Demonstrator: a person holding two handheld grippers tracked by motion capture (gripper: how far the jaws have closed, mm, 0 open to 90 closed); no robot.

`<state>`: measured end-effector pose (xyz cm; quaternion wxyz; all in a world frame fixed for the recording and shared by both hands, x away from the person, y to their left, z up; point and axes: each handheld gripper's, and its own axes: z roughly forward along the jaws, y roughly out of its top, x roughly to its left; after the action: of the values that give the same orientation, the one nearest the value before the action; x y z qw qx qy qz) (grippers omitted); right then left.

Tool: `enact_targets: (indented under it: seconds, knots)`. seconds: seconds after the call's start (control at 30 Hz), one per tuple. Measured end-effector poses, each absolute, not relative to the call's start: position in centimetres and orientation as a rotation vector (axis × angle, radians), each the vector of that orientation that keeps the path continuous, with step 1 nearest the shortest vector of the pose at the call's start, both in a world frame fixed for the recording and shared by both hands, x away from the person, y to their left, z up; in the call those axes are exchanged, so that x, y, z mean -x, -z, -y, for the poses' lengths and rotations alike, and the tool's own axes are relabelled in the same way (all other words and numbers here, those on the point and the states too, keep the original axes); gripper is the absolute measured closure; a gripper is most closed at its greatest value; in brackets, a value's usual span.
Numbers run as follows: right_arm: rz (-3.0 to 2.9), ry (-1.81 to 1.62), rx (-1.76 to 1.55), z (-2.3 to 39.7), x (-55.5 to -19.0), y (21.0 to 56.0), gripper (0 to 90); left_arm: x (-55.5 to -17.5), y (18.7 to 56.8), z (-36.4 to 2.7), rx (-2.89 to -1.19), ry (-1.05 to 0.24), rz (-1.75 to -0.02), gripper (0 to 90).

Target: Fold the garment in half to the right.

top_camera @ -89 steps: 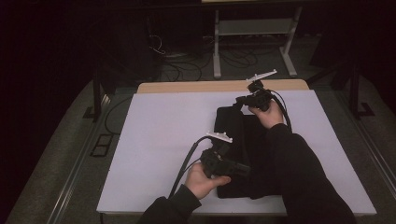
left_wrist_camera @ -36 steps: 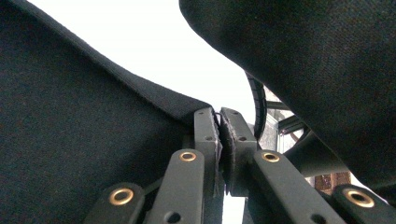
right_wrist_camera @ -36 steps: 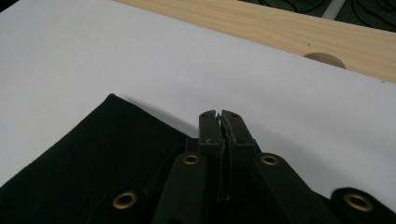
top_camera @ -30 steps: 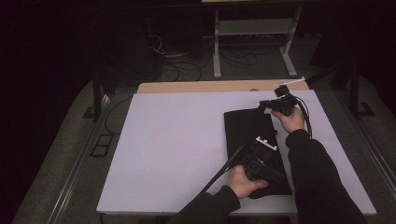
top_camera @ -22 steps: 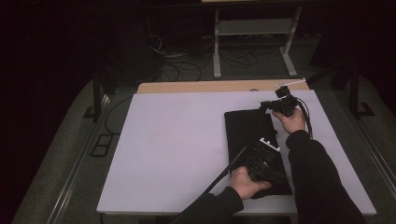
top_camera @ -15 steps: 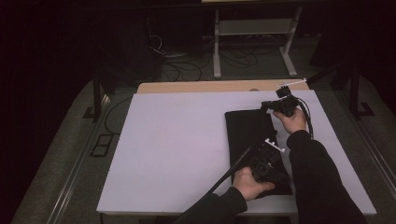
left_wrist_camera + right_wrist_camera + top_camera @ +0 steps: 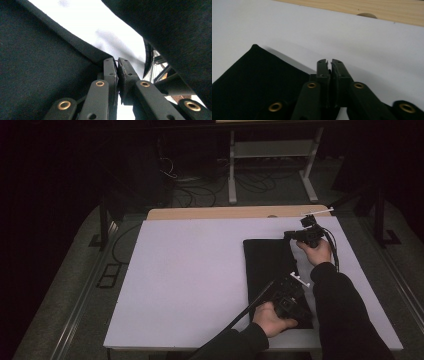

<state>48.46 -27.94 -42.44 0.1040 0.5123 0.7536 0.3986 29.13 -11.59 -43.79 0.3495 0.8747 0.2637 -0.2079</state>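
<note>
The black cloth (image 7: 270,270) lies folded on the right half of the table (image 7: 200,270), its long axis running from near edge to far edge. Your left gripper (image 7: 117,65) pinches its near right corner; your right gripper (image 7: 329,62), at the far right corner, has just been opening, jaws narrow, cloth beside them. No writing is readable.

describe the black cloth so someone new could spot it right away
On the white table top, look to its right half. There lies a black cloth, folded into a long flat strip running from far edge to near, the one dark thing on the white.
</note>
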Motion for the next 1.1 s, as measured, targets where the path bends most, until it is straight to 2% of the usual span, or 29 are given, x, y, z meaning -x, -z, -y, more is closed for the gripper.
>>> enact_targets:
  seconds: [0.17, 0.4, 0.6, 0.73, 0.8, 0.93, 1.1]
  knots:
    - [-2.201, -1.206, -1.551, 28.5, -48.3, 42.4, 67.3, -29.0, 43.5, 11.5, -2.24, 0.516, -0.658, 74.2]
    - [-2.201, -1.198, -1.536, 28.4, -47.8, 42.2, 46.3, -29.1, 42.8, 10.7, -2.217, 0.468, -0.651, 54.6]
    - [-2.194, -1.202, -1.499, 28.0, -47.3, 41.4, 28.8, -29.3, 42.2, 9.9, -2.186, 0.44, -0.641, 44.4]
    - [-2.171, -1.205, -1.48, 27.9, -46.9, 40.5, 13.2, -29.6, 41.8, 9.1, -2.151, 0.468, -0.625, 38.9]
    - [-2.16, -1.21, -1.466, 27.9, -46.7, 40.2, 11.7, -29.7, 41.7, 8.7, -2.146, 0.468, -0.623, 34.9]
    - [-2.148, -1.2, -1.453, 28.0, -46.3, 39.7, 1.1, -30.0, 41.4, 8.0, -2.142, 0.451, -0.62, 29.2]
    - [-2.148, -1.201, -1.443, 28.1, -45.9, 39.2, 0.0, -30.3, 40.9, 7.0, -2.109, 0.403, -0.635, 25.1]
